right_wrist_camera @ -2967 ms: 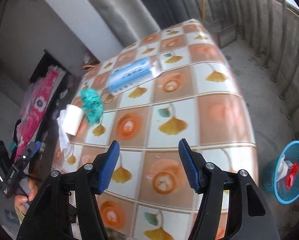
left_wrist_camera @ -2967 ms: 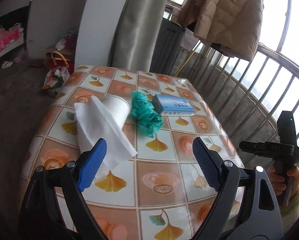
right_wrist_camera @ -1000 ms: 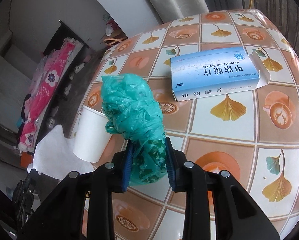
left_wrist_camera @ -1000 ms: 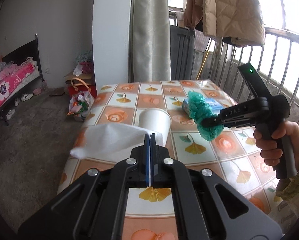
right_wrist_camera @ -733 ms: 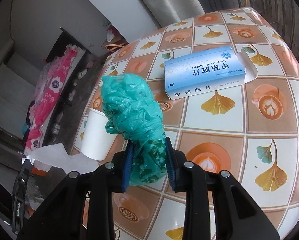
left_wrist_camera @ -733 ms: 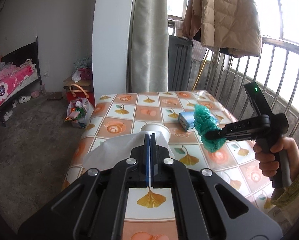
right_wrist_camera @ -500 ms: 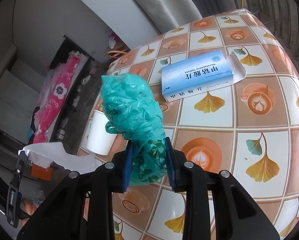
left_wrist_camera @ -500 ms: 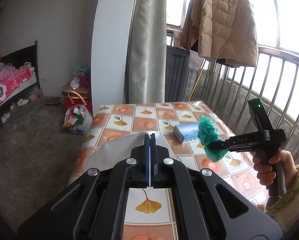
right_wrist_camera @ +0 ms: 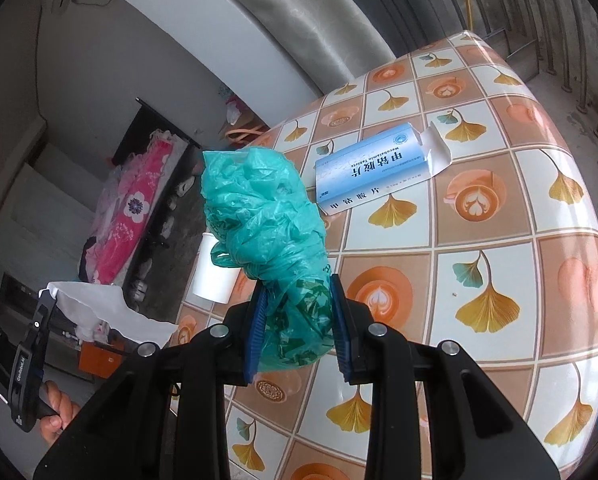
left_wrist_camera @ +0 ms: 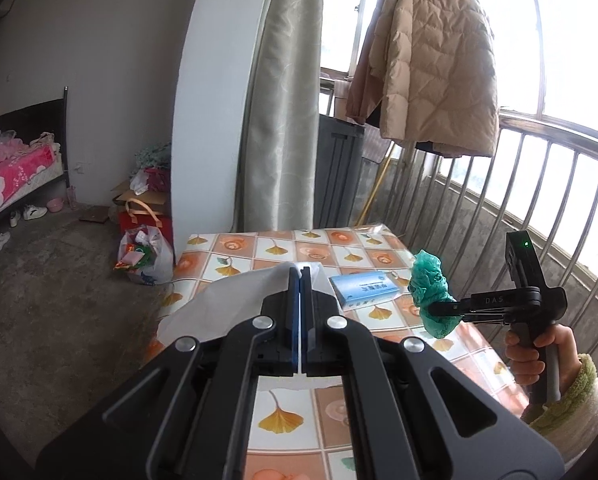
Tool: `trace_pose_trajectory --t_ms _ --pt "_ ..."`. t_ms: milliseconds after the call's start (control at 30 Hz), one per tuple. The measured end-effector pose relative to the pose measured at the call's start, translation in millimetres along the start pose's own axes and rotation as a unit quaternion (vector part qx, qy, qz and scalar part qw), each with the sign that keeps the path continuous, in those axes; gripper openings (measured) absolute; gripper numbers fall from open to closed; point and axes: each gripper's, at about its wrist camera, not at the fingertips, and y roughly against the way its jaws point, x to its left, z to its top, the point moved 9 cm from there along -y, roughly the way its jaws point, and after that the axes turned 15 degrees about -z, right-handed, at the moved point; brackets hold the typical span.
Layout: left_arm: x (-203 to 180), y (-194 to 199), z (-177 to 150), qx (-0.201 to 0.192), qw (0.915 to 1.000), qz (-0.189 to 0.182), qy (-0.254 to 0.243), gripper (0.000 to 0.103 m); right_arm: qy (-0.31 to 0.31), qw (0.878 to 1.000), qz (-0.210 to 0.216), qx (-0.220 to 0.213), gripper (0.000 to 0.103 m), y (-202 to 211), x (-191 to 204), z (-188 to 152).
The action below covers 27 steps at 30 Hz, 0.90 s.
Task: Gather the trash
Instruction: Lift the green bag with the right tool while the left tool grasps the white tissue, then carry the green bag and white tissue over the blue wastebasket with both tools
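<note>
Both pickups are off the table now. Left gripper is clamped fully on the white tissue, which a second ago still trailed on the tabletop and now hangs clear, lower left of the right wrist view. Right gripper pinches the green plastic bag, lifted mid-frame. Paper cup and blue medicine box remain on the table. No bin in view, so likely carry and drop next, then a second trip.

Crumpled green bag, white tissue, aloft.
</note>
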Motion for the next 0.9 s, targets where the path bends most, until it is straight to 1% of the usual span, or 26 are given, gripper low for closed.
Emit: trace_pose_trajectory --t_ms 100,200,300,333,400,500,600,667,700,767,800,833,867,900 --pt "-16 -6 5 0.001 0.9996 -0.027 -0.001 0.0 -0.015 1.0 0.003 -0.02 0.029 24 -15 -1" --pt "-43 -21 9 0.011 0.9968 -0.079 0.002 0.0 -0.041 0.998 0.004 -0.043 0.03 54 -41 -6" --pt "-79 -47 9 0.03 0.9901 -0.137 -0.001 0.0 -0.074 0.995 -0.012 -0.072 0.03 89 -78 -13" --pt "-93 -58 8 0.039 0.9869 -0.157 -0.003 0.0 -0.088 0.992 -0.021 -0.083 0.03 102 -93 -17" --pt "-124 -80 4 0.057 0.9779 -0.201 -0.006 0.0 -0.117 0.987 -0.043 -0.104 0.03 129 -126 -26" --pt "-180 -115 -4 0.088 0.9587 -0.27 -0.017 0.0 -0.162 0.975 -0.079 -0.13 0.03 164 -175 -44" --pt "-243 -149 -16 0.123 0.9346 -0.332 -0.04 0.0 -0.222 0.956 -0.114 -0.154 0.03 197 -233 -70" --pt "-288 -169 -30 0.15 0.9157 -0.369 -0.051 0.0 -0.257 0.943 -0.131 -0.164 0.03 211 -264 -86" --pt "-312 -182 -38 0.166 0.9049 -0.388 -0.056 0.0 -0.283 0.933 -0.143 -0.17 0.03 220 -286 -99" --pt "-352 -200 -55 0.194 0.8883 -0.412 -0.063 0.0 -0.317 0.918 -0.16 -0.175 0.03 227 -314 -118" --pt "-373 -212 -66 0.211 0.8777 -0.425 -0.067 0.0 -0.34 0.908 -0.17 -0.177 0.03 231 -334 -131" --pt "-392 -224 -76 0.227 0.8693 -0.433 -0.071 0.0 -0.356 0.901 -0.175 -0.177 0.03 231 -345 -140" --pt "-409 -234 -86 0.239 0.8637 -0.437 -0.076 0.0 -0.374 0.894 -0.176 -0.175 0.03 229 -358 -145" --pt "-424 -244 -95 0.25 0.8576 -0.442 -0.081 0.0 -0.395 0.884 -0.177 -0.174 0.03 228 -375 -157"
